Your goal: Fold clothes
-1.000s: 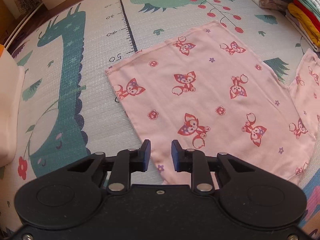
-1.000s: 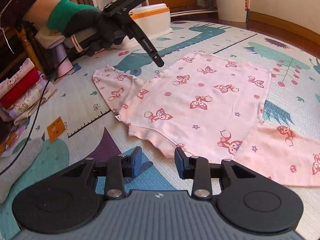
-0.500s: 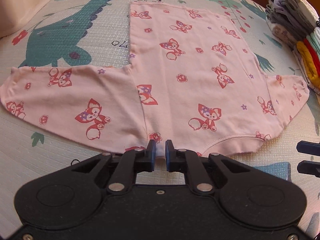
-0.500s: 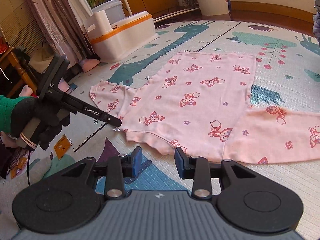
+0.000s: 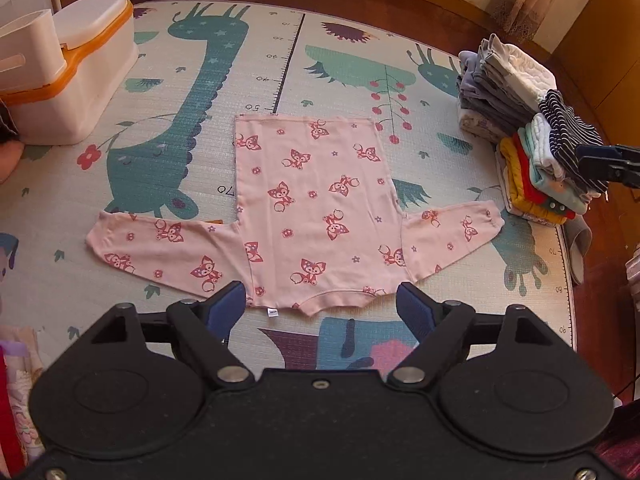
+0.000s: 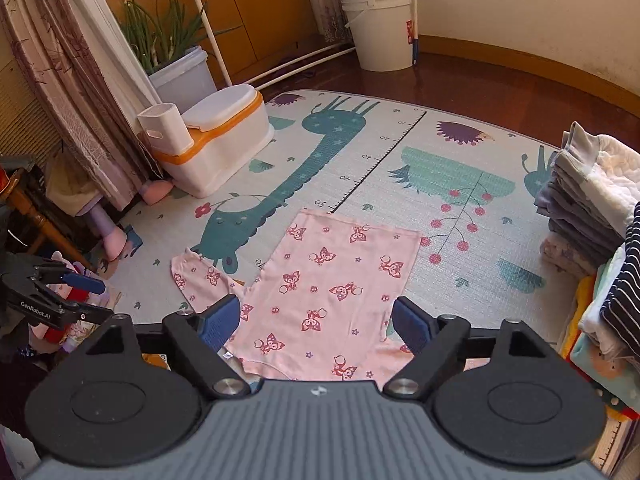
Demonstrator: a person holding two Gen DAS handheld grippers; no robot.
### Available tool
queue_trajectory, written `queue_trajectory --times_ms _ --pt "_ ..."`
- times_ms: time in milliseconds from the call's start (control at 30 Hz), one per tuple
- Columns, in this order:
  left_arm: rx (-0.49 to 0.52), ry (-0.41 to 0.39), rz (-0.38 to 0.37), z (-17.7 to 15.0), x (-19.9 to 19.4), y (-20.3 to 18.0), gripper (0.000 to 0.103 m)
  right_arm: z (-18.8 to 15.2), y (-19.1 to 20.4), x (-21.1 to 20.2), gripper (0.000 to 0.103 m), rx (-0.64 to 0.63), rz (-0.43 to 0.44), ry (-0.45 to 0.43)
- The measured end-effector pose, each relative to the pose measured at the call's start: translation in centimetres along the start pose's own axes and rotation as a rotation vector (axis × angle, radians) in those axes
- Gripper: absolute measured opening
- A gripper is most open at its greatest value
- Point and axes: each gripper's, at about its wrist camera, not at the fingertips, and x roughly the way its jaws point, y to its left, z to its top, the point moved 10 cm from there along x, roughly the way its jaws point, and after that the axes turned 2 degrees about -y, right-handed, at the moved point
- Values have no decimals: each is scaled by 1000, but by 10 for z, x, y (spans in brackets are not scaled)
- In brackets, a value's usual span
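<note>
Both the left gripper (image 5: 320,304) and right gripper (image 6: 316,320) have opened wide and risen.

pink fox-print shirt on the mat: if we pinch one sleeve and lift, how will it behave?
Pink shirt lies flat and thin on the play mat, so likely floppy and light. A lifted sleeve would probably drape and drag the body. Textured mat may resist sliding.

Left gripper (image 5: 320,304): black matte body w/ two round discs, silver screws at pivots, navy blue pads (image 5: 226,308). Right gripper (image 6: 316,320): same black linkage, blue pads (image 6: 220,318), but grey ribbed centre plate w/ small white logo. "GenRobot.AI" printed in white on left unit's side.
</note>
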Motion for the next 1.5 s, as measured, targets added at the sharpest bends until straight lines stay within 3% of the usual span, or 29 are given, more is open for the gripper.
queue_trajectory --times_ms 67,233,333,400,600,700,767,867,1000,1100,1200,1367,1500 --pt "5 -31 14 -8 -29 2 89 12 15 -22 103 85 -8 18" --pt "-133 -93 10 4 -48 10 91 16 63 -54 103 214 54 -95" --pt "-63 -105 95 17 -57 5 92 3 74 -56 103 192 -27 -133" --pt "-41 -117 94 21 -61 0 92 -2 80 -59 103 186 -87 -131" --pt "-3 -116 95 33 -42 -22 93 22 85 -62 103 272 -40 -180" --pt "-34 -87 59 36 -27 -40 93 28 82 -37 103 260 -18 -112" --pt "4 -57 15 36 -16 -62 94 28 74 -19 103 205 -42 -90" --pt "85 -33 45 32 2 -77 94 17 54 6 103 175 -102 -38" --pt "103 7 73 26 25 -72 94 2 31 28 103 282 -87 29" --pt "104 -4 136 20 33 -59 94 -2 30 34 103 343 -53 45" --pt "95 5 163 12 36 -56 94 0 38 33 103 326 -54 36" --pt "76 -1 202 -3 31 -60 94 -6 33 27 103 296 -115 31" --pt "8 6 195 -23 27 -64 94 -20 13 18 103 235 -223 48"
